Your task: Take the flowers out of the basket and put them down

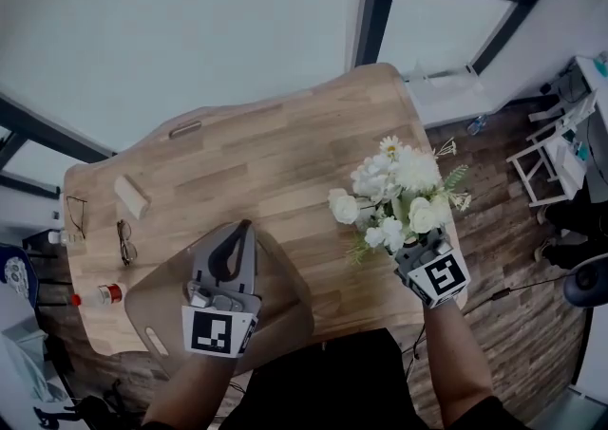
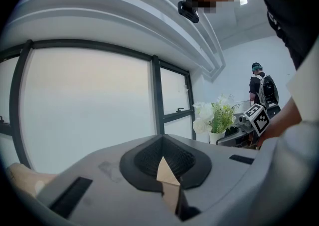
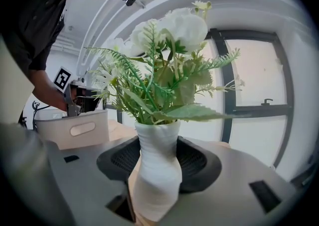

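White flowers (image 1: 394,193) with green sprigs stand in a white ribbed vase (image 3: 157,170). My right gripper (image 1: 418,252) is shut on that vase and holds it upright over the right end of the wooden table (image 1: 266,158). The bunch (image 2: 214,114) also shows in the left gripper view, at the right. A tan basket (image 1: 152,309) with a slot handle (image 3: 75,130) sits at the table's near edge. My left gripper (image 1: 233,233) is shut on its thin wall (image 2: 169,190). The vase is outside the basket, to its right.
Two pairs of glasses (image 1: 125,240) (image 1: 76,215), a small wooden block (image 1: 133,196) and a bottle with a red band (image 1: 100,295) lie at the table's left end. A white stand (image 1: 546,167) is on the floor to the right. A person (image 2: 261,85) stands far off.
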Motion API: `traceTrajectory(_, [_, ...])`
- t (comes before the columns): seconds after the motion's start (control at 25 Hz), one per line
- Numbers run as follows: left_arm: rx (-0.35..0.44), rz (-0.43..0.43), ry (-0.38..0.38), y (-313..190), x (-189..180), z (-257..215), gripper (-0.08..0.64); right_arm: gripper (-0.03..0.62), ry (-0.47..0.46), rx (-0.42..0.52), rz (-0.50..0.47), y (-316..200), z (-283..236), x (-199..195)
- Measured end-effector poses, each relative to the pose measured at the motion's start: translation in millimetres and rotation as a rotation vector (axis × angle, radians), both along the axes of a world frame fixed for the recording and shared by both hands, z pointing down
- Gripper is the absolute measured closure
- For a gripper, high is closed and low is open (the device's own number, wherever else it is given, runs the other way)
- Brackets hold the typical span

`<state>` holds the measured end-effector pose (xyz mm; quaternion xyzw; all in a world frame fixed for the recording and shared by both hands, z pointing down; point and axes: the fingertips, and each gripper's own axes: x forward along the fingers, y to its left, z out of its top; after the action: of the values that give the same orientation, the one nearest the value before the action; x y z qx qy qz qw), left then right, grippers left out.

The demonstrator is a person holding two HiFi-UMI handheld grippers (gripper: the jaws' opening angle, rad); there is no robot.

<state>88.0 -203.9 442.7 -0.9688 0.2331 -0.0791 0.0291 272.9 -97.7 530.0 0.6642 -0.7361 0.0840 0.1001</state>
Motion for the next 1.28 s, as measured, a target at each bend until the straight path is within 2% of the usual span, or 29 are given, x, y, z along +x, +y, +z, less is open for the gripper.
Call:
traceTrajectory(0.44, [-0.030, -0.023, -0.037, 9.5, -2.0, 9.7, 0.555, 0.347, 0.026, 0.012, -0.005, 1.6, 31.6, 6.3])
traceTrajectory(0.84, [-0.035, 0.006, -0.052, 20.5, -9.3, 9.1, 0.555, 0.345, -0.028, 0.042, 0.038, 7.6, 42.5, 8.4])
traceTrajectory(1.0, [-0.016, -0.002, -0.021, 17.9, -14.8, -8.3, 0.555, 0.345, -0.069, -0.011, 0.065, 9.5, 47.5, 6.3])
traceTrajectory(1.16, [0.006, -0.015, -0.001, 17.8, -21.4, -21.4, 0.555, 0.345, -0.044, -0.055, 0.064, 4.9, 50.0, 4.3])
traceTrajectory(1.28, [0.006, -0.035, 0.012, 20.1, -29.7, -30.8, 0.555, 0.312, -0.057, -0.075, 0.075, 3.9, 48.8, 4.2])
